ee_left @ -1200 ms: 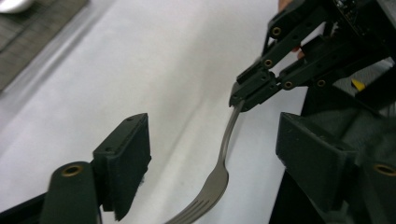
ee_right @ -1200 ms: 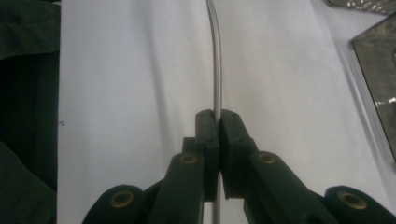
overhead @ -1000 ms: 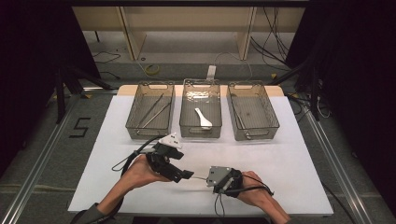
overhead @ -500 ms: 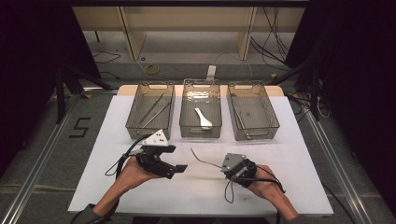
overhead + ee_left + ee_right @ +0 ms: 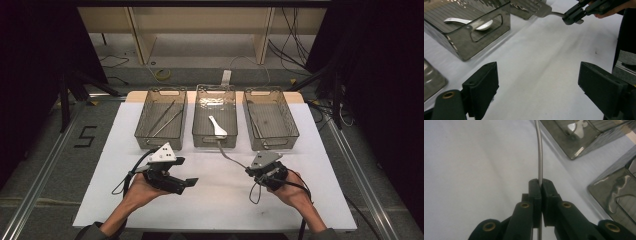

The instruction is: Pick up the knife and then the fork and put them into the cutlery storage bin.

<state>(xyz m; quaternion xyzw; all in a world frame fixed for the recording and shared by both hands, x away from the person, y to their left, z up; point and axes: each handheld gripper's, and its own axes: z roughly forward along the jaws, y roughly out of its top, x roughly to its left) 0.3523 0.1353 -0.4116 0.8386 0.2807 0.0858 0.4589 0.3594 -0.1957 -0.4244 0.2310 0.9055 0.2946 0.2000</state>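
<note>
The right gripper (image 5: 250, 172) is clenched on the handle of a metal utensil (image 5: 229, 154), gripping near its end so the rest of the thing reaches out ahead of the gripper, free to be lowered into a bin. In the right gripper view the thin handle (image 5: 539, 157) rises straight from between the closed pads and curves away toward the bins. Its far end lies just before the middle bin (image 5: 215, 140), where a white spoon (image 5: 217, 127) already rests, so that bin looks the likely target. The left gripper (image 5: 191, 183) is released, its jaws having just been opening, with nothing between them but bare desk (image 5: 544, 75); it hangs off to the side of the right one, probably to keep out of the way.
</note>
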